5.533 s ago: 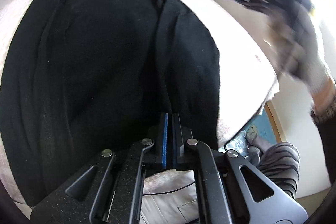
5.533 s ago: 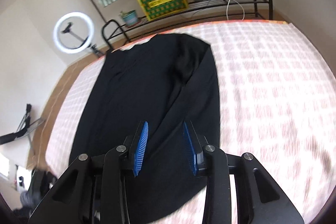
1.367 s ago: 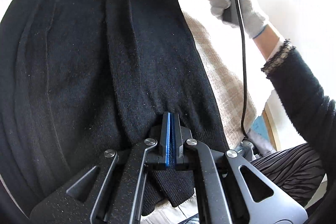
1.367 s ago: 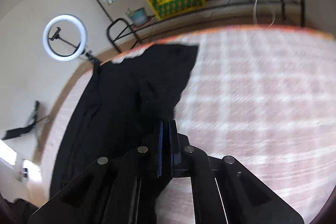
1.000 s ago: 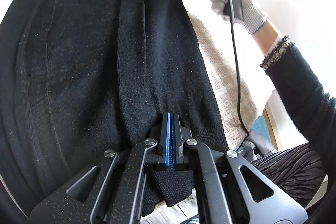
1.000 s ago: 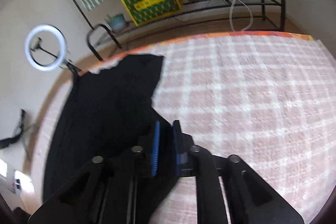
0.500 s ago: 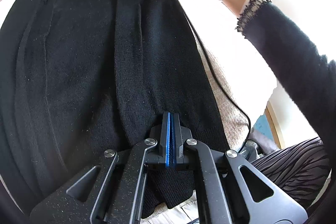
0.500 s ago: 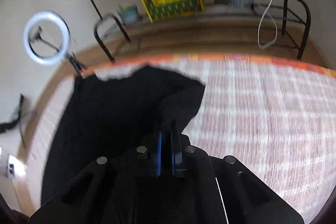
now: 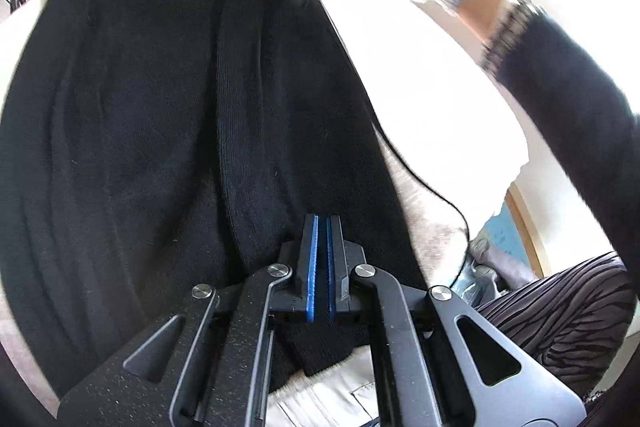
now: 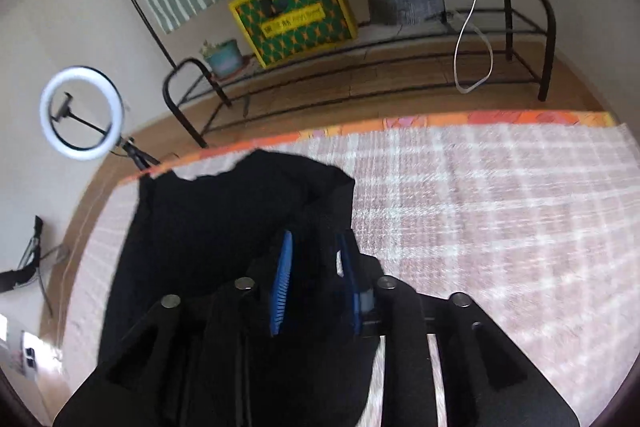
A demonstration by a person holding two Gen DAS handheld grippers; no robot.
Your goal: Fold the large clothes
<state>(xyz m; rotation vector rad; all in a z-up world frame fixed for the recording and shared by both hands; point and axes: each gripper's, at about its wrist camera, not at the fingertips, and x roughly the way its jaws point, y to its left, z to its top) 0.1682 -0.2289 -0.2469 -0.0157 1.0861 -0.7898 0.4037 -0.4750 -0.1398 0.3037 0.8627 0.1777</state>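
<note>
Both pads of the right gripper, clamped half a second ago, now stand apart over the sweater on the bed; left gripper stays pinched on its hem.

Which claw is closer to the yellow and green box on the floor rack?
Right. The right claw is open over the far end of the black sweater, toward the yellow and green box; the left claw grips the near hem.
</note>
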